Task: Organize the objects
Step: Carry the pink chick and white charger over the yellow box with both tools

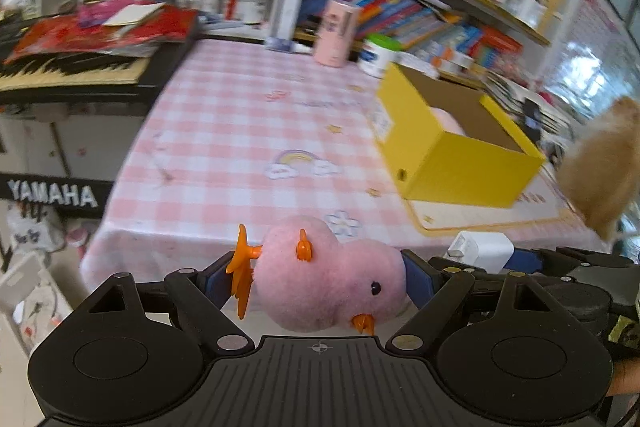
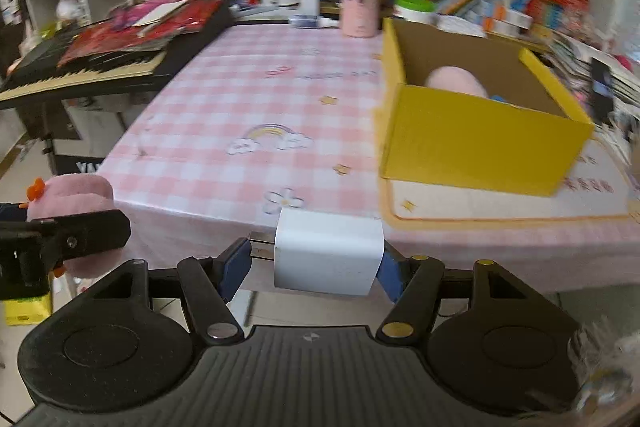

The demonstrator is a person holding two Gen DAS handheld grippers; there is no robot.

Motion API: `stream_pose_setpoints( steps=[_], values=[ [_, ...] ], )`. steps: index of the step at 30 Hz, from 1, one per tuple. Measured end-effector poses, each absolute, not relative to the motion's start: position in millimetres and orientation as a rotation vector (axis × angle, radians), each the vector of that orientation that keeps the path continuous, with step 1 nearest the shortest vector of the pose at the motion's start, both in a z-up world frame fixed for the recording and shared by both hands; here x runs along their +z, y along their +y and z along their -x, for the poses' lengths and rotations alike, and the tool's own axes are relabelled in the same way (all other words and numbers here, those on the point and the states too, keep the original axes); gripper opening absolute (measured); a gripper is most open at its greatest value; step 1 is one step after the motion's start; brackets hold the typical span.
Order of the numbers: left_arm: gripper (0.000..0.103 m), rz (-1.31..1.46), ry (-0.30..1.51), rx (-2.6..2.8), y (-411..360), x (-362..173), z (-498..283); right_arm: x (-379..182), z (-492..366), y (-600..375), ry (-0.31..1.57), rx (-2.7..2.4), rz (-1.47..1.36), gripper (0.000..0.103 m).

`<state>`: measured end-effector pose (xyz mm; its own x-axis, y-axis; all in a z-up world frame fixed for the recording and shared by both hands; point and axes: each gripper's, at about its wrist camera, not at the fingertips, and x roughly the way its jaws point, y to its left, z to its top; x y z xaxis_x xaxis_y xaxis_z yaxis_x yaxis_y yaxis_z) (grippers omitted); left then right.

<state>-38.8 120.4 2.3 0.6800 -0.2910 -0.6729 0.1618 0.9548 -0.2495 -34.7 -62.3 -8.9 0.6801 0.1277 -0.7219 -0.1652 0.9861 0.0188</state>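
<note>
Checked tablecloth point(image 1: 224, 131), left gripper point(image 1: 320, 283) clamps pink chick point(image 1: 328, 279), right gripper point(image 2: 316, 267) clamps white charger point(image 2: 328, 251)

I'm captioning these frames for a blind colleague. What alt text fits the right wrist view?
The right gripper holds a white charger block at the near edge of a pink checked table. An open yellow box with a pink plush inside stands ahead to the right.

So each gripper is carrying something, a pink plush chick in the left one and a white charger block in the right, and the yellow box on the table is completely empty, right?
Not quite: the yellow box is not empty. The right wrist view shows a pink plush thing already inside it. The rest holds: the left gripper grips the pink plush chick, the right gripper the white charger block.
</note>
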Motion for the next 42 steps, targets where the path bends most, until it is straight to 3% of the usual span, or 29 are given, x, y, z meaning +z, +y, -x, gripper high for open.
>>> stream_pose_setpoints(
  steps=[19, 34, 42],
  values=[
    [0.085, 0.055, 0.8, -0.506, 23, 1, 29, -10, 77, -157, 0.805, -0.106, -0.075, 0.063],
    [0.085, 0.029, 0.778, -0.517, -36, -1, -5, -19, 43, -215, 0.817, -0.134, -0.106, 0.063],
    [0.085, 0.055, 0.654, -0.468, -69, 30, -52, 5, -1, -260, 0.682, -0.14, -0.086, 0.063]
  ],
)
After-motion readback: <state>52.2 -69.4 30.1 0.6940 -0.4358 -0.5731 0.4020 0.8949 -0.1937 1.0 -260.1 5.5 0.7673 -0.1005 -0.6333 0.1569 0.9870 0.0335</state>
